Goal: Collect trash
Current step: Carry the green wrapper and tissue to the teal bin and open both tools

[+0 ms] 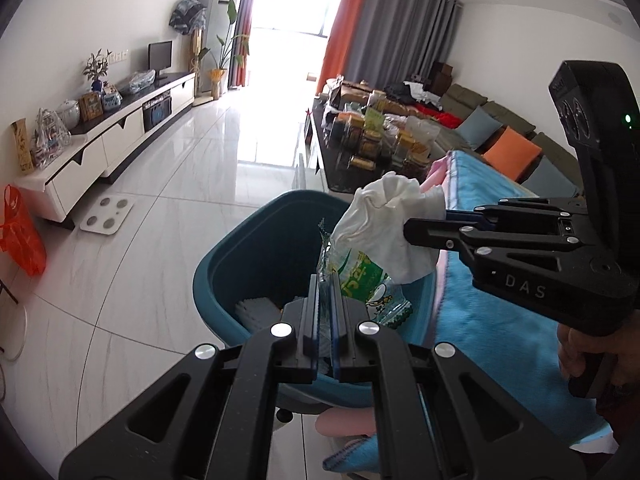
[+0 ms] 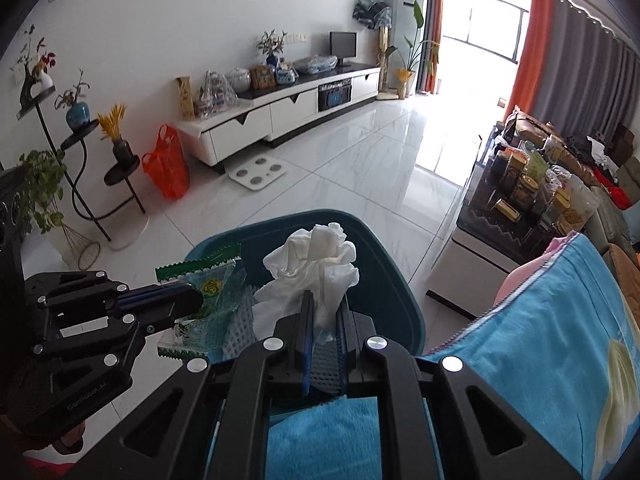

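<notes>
Left gripper (image 1: 325, 292) fingers are clamped on a green snack wrapper (image 1: 360, 280); right gripper (image 2: 324, 312) fingers are pinched on crumpled white tissue (image 2: 316, 256). Both are held over the teal bin (image 1: 256, 240), blue blanket (image 1: 500, 240) at 3 o'clock.

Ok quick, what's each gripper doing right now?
Left gripper: shut on the wrapper.
Right gripper: shut on the tissue.
</notes>
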